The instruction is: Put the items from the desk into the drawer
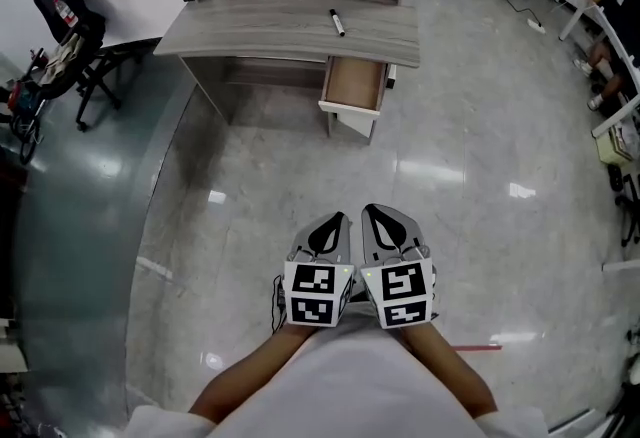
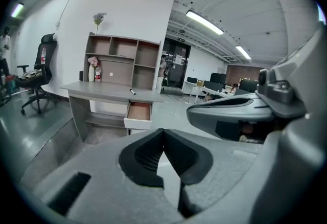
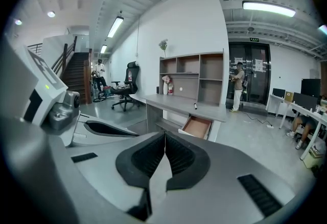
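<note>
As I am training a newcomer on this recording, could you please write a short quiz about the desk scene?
1. True or false: the drawer under the desk is fully shut.
2. Where does the marker lie? A: in the drawer. B: on the desk top. C: on the floor.
3. Fill in the missing word: the tongs of the left gripper and the right gripper are both ____, with nothing between them.

Key: 1 false, it is pulled out; 2 B; 3 shut.
</note>
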`<state>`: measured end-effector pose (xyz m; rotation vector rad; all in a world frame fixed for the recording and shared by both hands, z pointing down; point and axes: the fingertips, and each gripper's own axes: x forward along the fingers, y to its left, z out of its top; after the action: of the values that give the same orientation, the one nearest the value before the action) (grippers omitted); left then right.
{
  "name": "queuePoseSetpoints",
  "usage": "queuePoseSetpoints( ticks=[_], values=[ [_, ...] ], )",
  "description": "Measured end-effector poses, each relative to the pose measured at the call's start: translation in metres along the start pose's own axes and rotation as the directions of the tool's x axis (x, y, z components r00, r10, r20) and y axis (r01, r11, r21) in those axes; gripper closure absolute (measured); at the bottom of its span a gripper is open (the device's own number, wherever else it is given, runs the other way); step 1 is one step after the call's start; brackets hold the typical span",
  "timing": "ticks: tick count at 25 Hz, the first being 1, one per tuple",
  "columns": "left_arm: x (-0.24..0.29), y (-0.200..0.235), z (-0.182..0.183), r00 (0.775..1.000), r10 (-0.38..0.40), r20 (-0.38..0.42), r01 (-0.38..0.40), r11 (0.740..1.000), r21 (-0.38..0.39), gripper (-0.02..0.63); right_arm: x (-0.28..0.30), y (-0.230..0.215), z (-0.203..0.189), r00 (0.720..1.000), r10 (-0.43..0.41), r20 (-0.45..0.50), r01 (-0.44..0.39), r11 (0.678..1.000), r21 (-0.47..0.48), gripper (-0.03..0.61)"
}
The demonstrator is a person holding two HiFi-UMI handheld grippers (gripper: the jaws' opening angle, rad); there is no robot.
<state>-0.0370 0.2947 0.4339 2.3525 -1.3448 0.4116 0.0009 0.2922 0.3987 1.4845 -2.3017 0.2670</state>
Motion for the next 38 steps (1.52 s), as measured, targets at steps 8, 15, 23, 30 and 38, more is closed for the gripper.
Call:
queuePoseSetpoints(
  ticks=[8, 15, 23, 30, 38],
  values=[
    [0.011, 0.008, 0.004, 1.0, -0.002, 0.004, 0.002, 1.0, -0.004, 0.611, 0.013, -0.005, 0.002, 1.0, -0.001, -0.001, 0.001, 1.0, 0.008, 0.575],
    [0.038, 0.032, 0.014, 0.999, 0.044, -0.002, -0.044, 0.999, -0.016, 0.611, 0.048, -0.022, 0.002, 1.0, 0.031, 0.001, -0.031, 0.999, 0.021, 0.575],
    [0.095, 0.053, 0.035, 0.996, 0.077, -0.047, -0.079, 0.996, -0.034, 0.611, 0.1, -0.07, 0.016, 0.999, 0.05, -0.017, -0.049, 0.997, 0.057, 0.575],
    [0.154, 0.061, 0.064, 0.991, 0.091, -0.094, -0.094, 0.995, -0.035, 0.611, 0.148, -0.121, 0.029, 0.996, 0.078, -0.041, -0.073, 0.992, 0.107, 0.575],
    [0.211, 0.06, 0.105, 0.986, 0.132, -0.098, -0.133, 0.991, -0.003, 0.611, 0.19, -0.166, 0.055, 0.987, 0.159, -0.017, -0.156, 0.981, 0.113, 0.575]
  ],
)
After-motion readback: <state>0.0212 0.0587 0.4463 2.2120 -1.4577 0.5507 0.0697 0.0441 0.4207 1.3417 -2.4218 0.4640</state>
